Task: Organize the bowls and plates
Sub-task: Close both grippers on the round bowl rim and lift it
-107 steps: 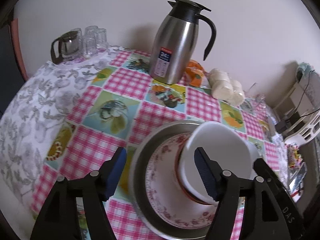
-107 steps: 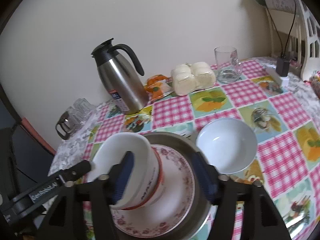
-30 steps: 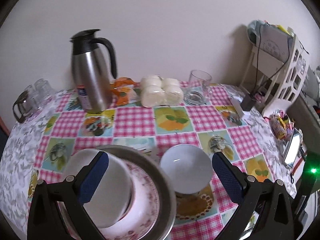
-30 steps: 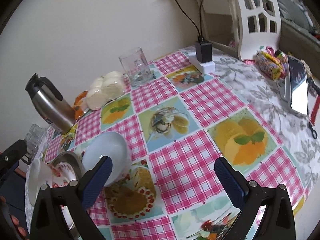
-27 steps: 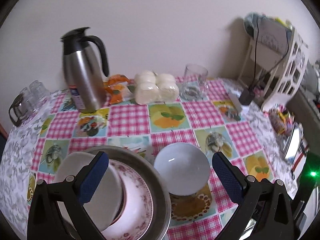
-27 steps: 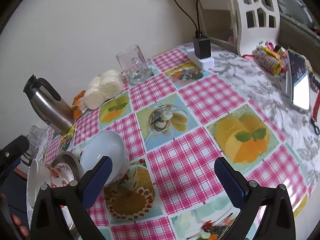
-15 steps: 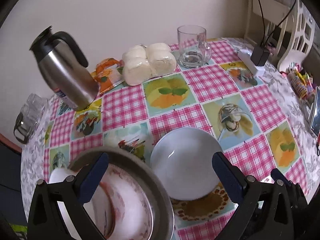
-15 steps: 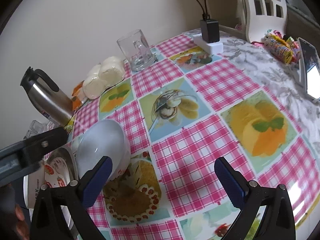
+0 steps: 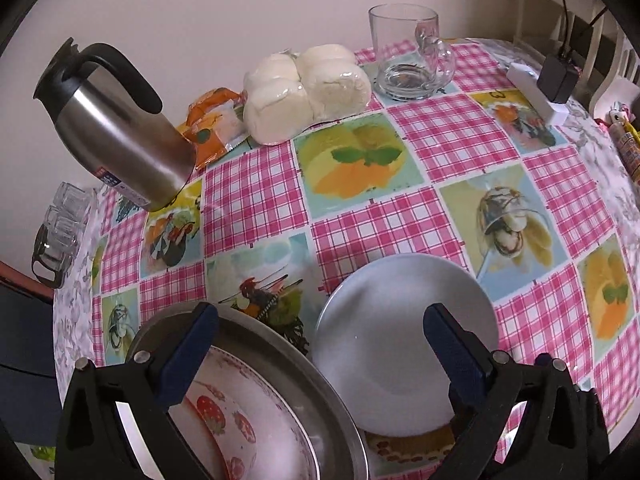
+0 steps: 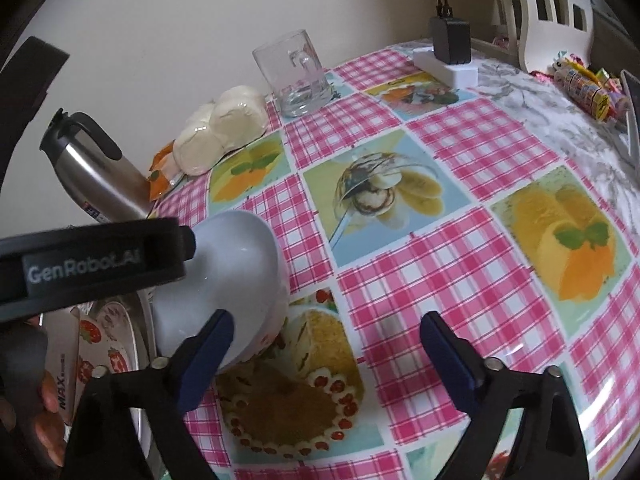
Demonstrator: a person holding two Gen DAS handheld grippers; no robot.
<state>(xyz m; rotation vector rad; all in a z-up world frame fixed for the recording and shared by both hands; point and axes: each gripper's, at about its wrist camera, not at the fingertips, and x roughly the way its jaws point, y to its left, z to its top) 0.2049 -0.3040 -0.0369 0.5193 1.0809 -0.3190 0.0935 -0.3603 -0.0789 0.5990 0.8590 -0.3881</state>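
A: Where's the white bowl (image 9: 400, 344)?

B: On the tabletop (image 9: 452, 140), upright and empty, just beside the rim of the metal tray (image 9: 256, 344). The left gripper (image 9: 320, 344) hangs over it with its fingers wide; nothing is gripped, and they straddle both the bowl and the tray's edge.

A: And the right gripper (image 10: 326, 346)?

B: Its fingers are closing, with nothing but cloth between them. The left-hand finger sits right beside the bowl's wall.

A: What could go wrong?

B: I'd judge that if the left gripper closed now, one finger would catch the tray rim, not the bowl. The right one could nudge the bowl into the tray.

A: What's in the tray?

B: A strawberry-patterned plate (image 9: 240, 424), with a white cup (image 10: 64, 372) on it. Farther back stand a steel jug (image 9: 116, 132), wrapped buns (image 9: 308, 92) and an empty glass mug (image 9: 408, 52).
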